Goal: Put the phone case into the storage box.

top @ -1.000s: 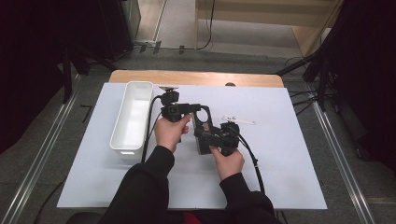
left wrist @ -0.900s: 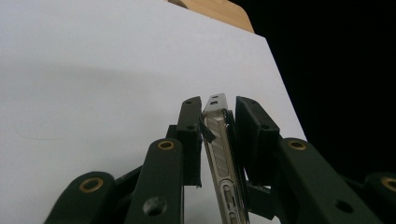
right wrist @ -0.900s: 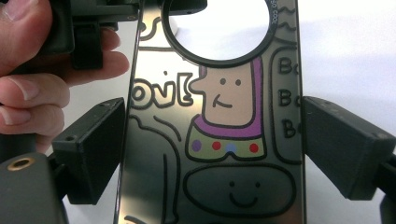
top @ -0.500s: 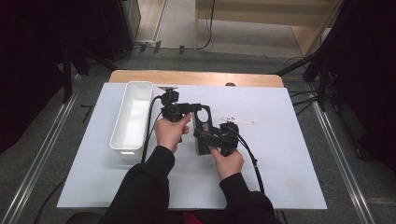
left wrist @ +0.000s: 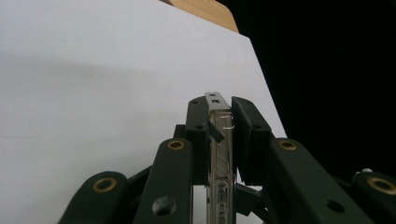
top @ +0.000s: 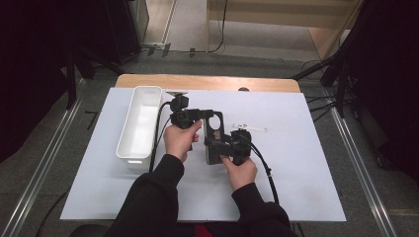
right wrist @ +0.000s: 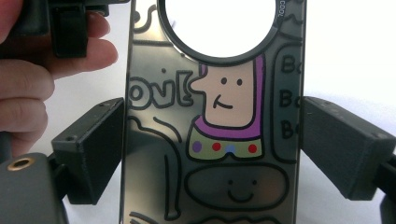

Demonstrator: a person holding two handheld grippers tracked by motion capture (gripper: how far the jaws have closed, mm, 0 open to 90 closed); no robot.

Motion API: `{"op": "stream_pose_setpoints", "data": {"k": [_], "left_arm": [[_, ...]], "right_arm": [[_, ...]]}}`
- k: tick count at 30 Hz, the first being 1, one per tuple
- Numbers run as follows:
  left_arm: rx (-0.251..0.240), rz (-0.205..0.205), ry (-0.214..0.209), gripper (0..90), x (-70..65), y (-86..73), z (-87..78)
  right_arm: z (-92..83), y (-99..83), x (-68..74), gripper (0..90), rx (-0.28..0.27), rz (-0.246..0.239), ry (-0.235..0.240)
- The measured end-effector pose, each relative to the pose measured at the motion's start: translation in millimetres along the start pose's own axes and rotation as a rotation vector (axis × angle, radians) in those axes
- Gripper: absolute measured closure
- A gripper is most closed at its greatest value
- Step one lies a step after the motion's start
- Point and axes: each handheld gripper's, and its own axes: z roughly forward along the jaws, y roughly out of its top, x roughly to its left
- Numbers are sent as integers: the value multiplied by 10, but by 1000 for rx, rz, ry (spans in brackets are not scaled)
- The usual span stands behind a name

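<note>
Phone case (right wrist: 212, 126), dark translucent with cartoon print and a round camera cutout, is held above the white table sheet (top: 296, 163) between both grippers.

Left gripper (left wrist: 219, 126): jaws have just been closing and now clamp the case's thin edge. In the left gripper view the case stands edge-on between the two pads, both pads flat against it, its top corner poking just past the fingertips.

Right gripper (right wrist: 212, 144): jaws spread wide across the case's width, one pad (right wrist: 95, 149) on each long side, touching or nearly touching the edges. From the right gripper view the pads look seated on it.

In the high view the case (top: 214, 133) sits between the left gripper (top: 207, 114) at its far end and the right gripper (top: 217, 145) at its near end.

White bin (top: 141, 121) is beyond the left hand (top: 180, 139), well apart from the fingers. A small pale strip (top: 249, 128) lies on the sheet just past the right gripper.
</note>
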Motion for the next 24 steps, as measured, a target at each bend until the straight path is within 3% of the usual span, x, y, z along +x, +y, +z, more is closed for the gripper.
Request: {"op": "stream_pose_setpoints", "data": {"k": [9, 24], "left_arm": [[-2, -13, -30, 785, -12, 6, -20], [-1, 12, -37, 786, -46, 9, -51]], "right_arm": [[6, 9, 17, 95, -5, -14, -4], [14, 30, 16, 94, 5, -30, 9]]}}
